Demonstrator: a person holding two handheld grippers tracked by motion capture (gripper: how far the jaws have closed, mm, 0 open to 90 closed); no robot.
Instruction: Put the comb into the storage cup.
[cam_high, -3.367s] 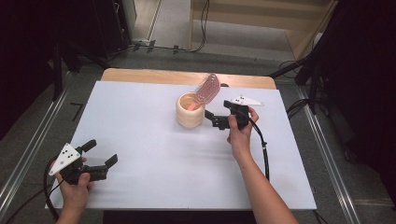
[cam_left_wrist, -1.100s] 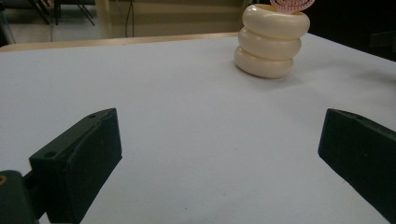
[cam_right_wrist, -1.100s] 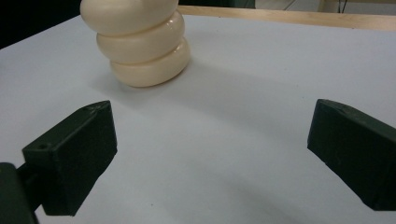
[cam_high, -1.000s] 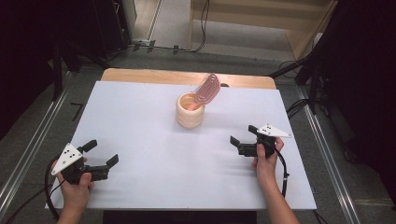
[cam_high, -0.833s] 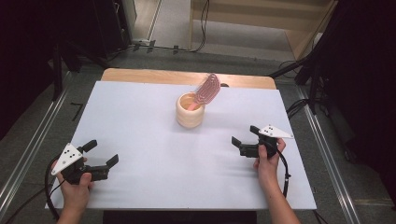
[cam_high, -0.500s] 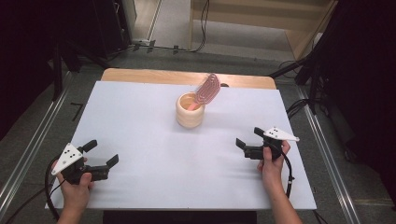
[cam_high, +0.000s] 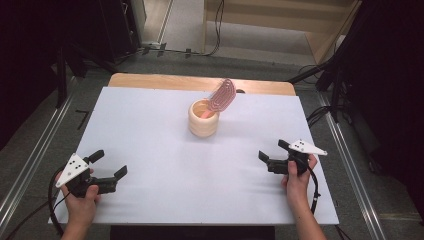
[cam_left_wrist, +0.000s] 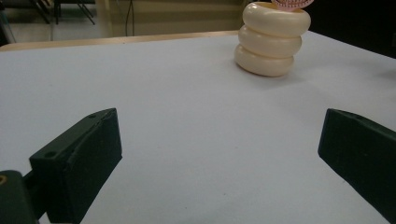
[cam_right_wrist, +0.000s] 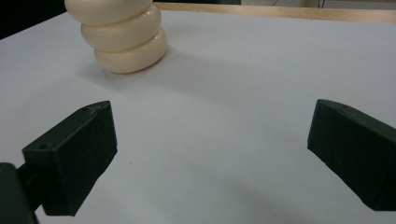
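Near the tabletop's front corners, both grippers, left and right, rest with jaws apart; approach the comb-holding ribbed cup slowly, level.

The left gripper is held low at the near left, its jaws spread wide with nothing between them, pointing right and slightly away from the person. The left hand wraps its grip from below, forearm coming in from the near edge. The right gripper sits at the near right, jaws likewise wide apart and empty, aimed left. The right hand clasps its handle, wrist straight, and the cable loops back beside the forearm.
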